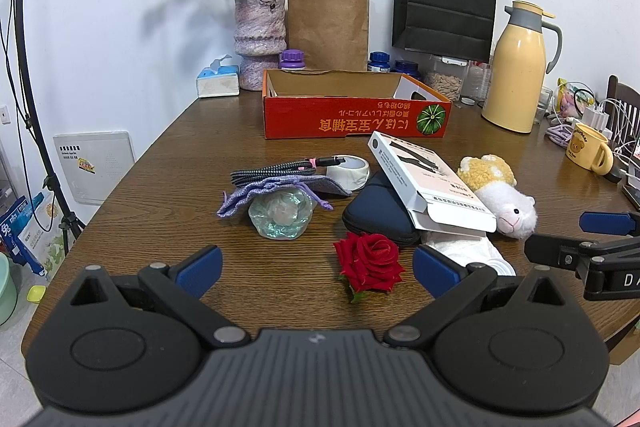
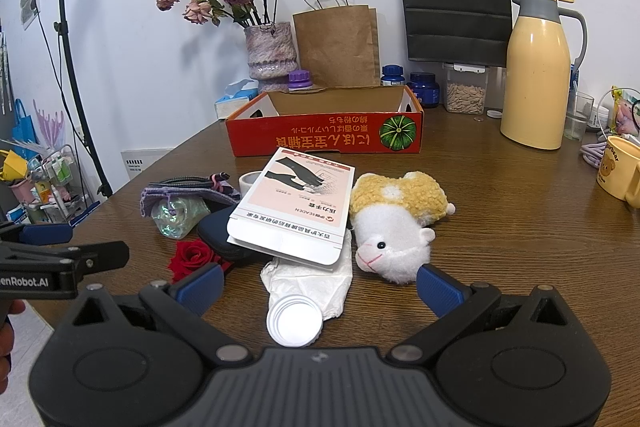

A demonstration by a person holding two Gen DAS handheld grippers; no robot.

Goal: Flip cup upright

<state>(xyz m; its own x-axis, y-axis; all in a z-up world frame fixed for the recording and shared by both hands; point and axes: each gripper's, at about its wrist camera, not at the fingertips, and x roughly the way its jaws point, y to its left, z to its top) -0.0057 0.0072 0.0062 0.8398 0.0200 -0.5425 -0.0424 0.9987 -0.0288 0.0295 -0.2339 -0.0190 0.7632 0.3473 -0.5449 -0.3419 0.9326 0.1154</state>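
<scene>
An iridescent glass cup [image 1: 280,213] lies on its side on the wooden table [image 1: 168,163], partly under a purple knitted pouch [image 1: 276,185]. The right wrist view shows the cup [image 2: 176,217] at mid-left. My left gripper [image 1: 318,267] is open and empty, a short way in front of the cup, with a red rose [image 1: 368,261] between its fingers' line. My right gripper [image 2: 320,285] is open and empty too, over a white round lid [image 2: 295,321] and a crumpled tissue [image 2: 340,279]. Each gripper shows in the other's view: right gripper [image 1: 576,235], left gripper [image 2: 76,243].
A white carton [image 2: 296,211] leans on a dark blue case [image 1: 376,215], beside a plush sheep [image 2: 396,227]. Behind stand tape [image 1: 348,171], a cable [image 1: 276,171], a red cardboard tray [image 1: 352,119], a vase [image 1: 260,39], paper bags, jars and a yellow thermos [image 2: 536,75]. An upright yellow mug [image 2: 622,173] is far right.
</scene>
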